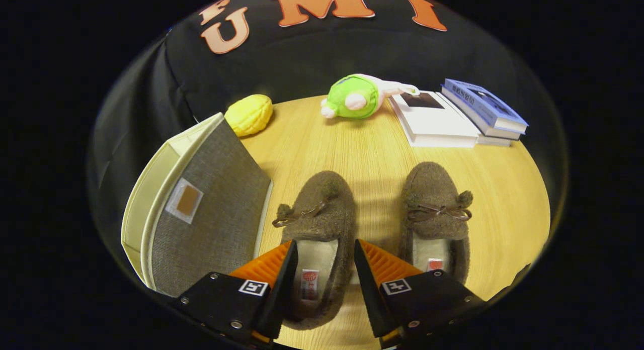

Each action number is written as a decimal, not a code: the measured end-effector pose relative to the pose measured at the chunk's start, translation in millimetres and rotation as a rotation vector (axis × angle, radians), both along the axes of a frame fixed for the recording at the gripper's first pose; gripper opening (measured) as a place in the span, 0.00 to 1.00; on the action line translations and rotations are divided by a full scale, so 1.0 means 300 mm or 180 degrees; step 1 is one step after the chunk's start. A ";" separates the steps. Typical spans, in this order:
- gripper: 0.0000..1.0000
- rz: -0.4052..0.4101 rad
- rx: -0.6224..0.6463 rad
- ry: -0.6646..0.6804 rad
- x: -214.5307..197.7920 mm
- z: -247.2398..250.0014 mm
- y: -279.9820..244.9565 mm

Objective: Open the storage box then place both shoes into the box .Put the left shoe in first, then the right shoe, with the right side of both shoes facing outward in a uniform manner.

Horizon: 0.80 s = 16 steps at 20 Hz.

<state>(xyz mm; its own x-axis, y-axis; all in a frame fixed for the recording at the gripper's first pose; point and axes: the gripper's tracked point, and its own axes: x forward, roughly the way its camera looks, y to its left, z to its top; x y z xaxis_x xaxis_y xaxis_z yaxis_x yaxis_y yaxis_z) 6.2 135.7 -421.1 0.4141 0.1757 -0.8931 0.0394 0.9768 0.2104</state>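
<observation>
Currently the hand-held gripper [325, 269] is spread wide, fingers apart and gripping nothing. It sits over the heel end of the left shoe [314, 239]: one finger is over the shoe's opening on its box side, the other over its outer wall by the gap between the shoes. Can't tell if either finger touches the shoe; its heel is partly covered by the gripper body.

Right shoe [436, 214] sits beside it on the worktop [372, 154], apart by a strip of bare wood, toes pointing away from the gripper. Its heel is cut off behind the gripper body. Both are brown fuzzy slippers with a small bow and pale lining; a tag in each lining is too small to make out.

Storage box [201, 209] stands just beside the left shoe, grey fabric face with a small patch towards the shoes, cream sides. Lid or flap looks shut, but the seam is hard to make out; near corner is hidden by the gripper.

Beyond the shoes: yellow plush [249, 114] touching the box's far corner, green plush toy [354, 96] near the back edge, its far side resting against a white book [432, 119]. Stack of books [485, 111] next to it.
</observation>
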 end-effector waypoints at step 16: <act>0.04 -0.0749 0.0304 0.0146 0.090 -0.054 -0.028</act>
